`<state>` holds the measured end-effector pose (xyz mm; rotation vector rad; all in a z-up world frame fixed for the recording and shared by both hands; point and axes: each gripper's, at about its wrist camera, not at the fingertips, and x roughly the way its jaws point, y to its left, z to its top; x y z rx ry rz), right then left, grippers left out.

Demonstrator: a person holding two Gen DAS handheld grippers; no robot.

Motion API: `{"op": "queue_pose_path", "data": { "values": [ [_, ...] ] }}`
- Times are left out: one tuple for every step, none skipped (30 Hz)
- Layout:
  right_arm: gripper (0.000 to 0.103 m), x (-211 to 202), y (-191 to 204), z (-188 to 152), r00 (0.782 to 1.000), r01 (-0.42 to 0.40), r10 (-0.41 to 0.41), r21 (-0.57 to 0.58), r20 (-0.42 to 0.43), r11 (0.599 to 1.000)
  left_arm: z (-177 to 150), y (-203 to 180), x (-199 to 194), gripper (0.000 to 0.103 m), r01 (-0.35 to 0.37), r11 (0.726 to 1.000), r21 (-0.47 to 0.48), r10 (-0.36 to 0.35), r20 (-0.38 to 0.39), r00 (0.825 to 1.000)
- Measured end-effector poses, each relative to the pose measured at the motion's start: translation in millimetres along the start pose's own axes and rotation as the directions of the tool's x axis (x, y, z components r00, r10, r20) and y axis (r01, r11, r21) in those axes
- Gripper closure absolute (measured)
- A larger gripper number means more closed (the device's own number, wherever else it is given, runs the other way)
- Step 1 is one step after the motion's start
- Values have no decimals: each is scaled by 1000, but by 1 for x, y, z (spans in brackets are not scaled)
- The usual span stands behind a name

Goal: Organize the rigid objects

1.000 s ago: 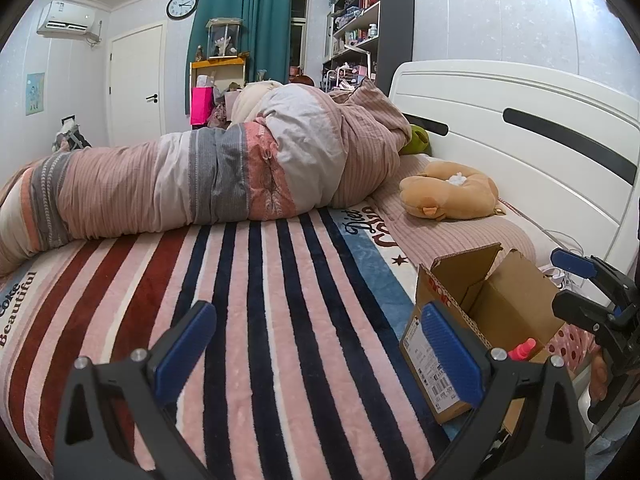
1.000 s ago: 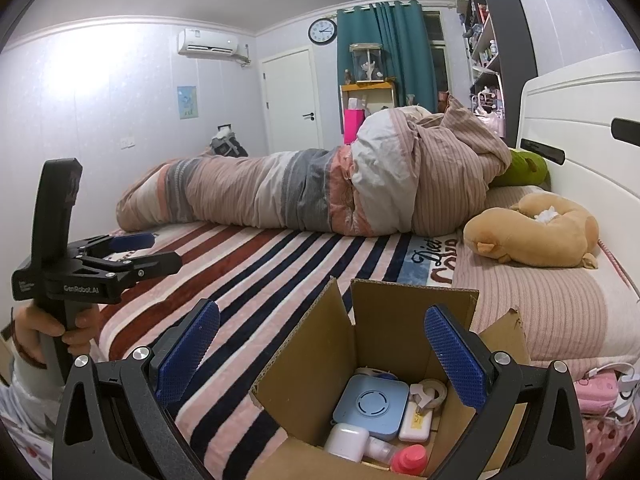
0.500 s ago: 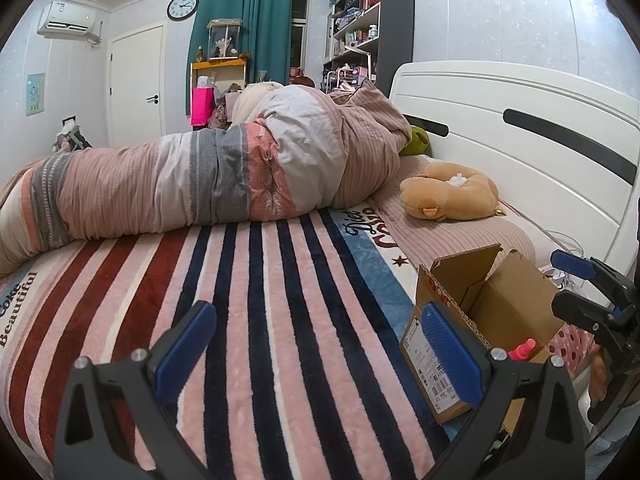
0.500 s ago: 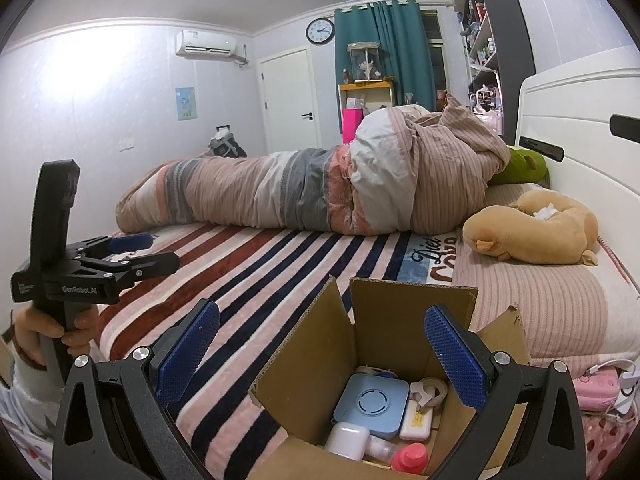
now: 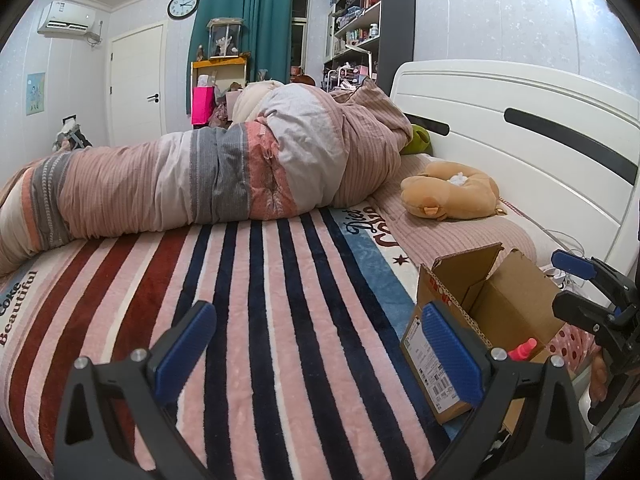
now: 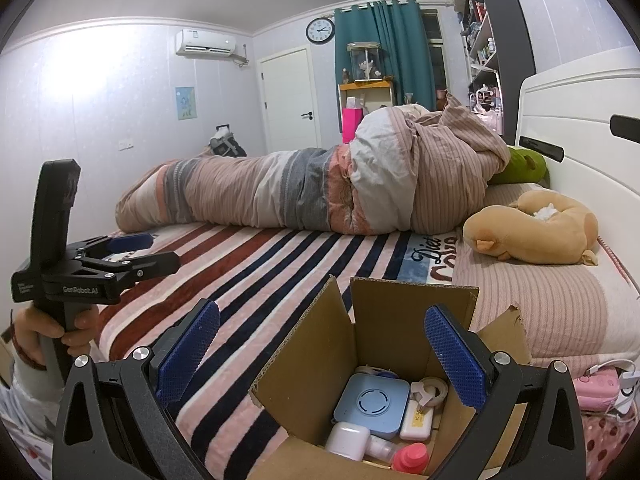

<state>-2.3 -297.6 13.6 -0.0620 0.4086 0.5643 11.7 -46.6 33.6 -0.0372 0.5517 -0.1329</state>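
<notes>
Cardboard box (image 6: 404, 332) holds smooth plastic items; left tool (image 5: 320, 344), right tool (image 6: 324, 344) gape wide.

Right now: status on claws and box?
Left claw open, empty, over striped blanket. Right claw open, empty, above cardboard box. Items inside box. Nothing blocking.

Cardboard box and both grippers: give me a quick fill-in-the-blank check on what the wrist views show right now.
1. The cardboard box sits on the striped blanket with its flaps ____.
2. The biggest item in the box is a square device coloured light ____.
3. The right gripper hangs over the box, holding ____.
4. The left gripper has its jaws ____, over the blanket beside the box.

Missing words: open; blue; nothing; open
</notes>
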Motion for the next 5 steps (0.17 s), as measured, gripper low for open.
{"op": "queue_pose_path", "data": {
  "values": [
    [0,0,0,0,1000,2,-2,0,0,1000,0,0,0,1,2,1000,-1,-2,0,1000],
    [0,-1,0,0,1000,2,-2,0,1,1000,-1,0,0,1,2,1000,1,-2,0,1000],
    [0,0,1,0,1000,2,-2,0,1,1000,0,-1,0,1,-1,1000,2,1,0,1000],
    [0,0,1,0,1000,1,-1,0,1,1000,0,-1,0,1,-3,1000,2,3,0,1000],
    [0,0,1,0,1000,3,-3,2,0,1000,0,-1,0,1,-4,1000,1,4,0,1000]
  ]
}}
